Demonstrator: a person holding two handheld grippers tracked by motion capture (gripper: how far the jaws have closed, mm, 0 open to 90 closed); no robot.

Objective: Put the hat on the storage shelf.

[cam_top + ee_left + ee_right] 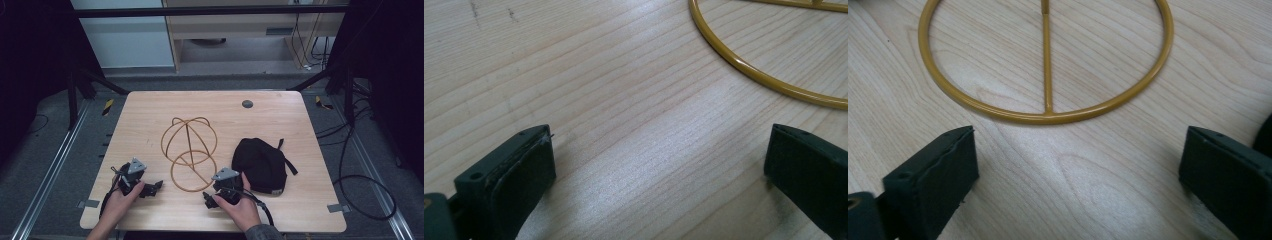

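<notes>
Your left gripper (pixel 150 188) and right gripper (pixel 212 199) both rest on the pale wooden desk (pixel 150 115) with jaws spread wide, holding nothing. The yellow wire hat stand (pixel 190 150) lies between them, the black fabric cap (pixel 261 164) just right of it

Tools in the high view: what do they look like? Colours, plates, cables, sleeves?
Both are black. The left tool and the right tool each carry a grey three-cornered plate on top and trail a black cable. Flat dark pads line the jaws. A grey sleeve shows at the right wrist.
</notes>
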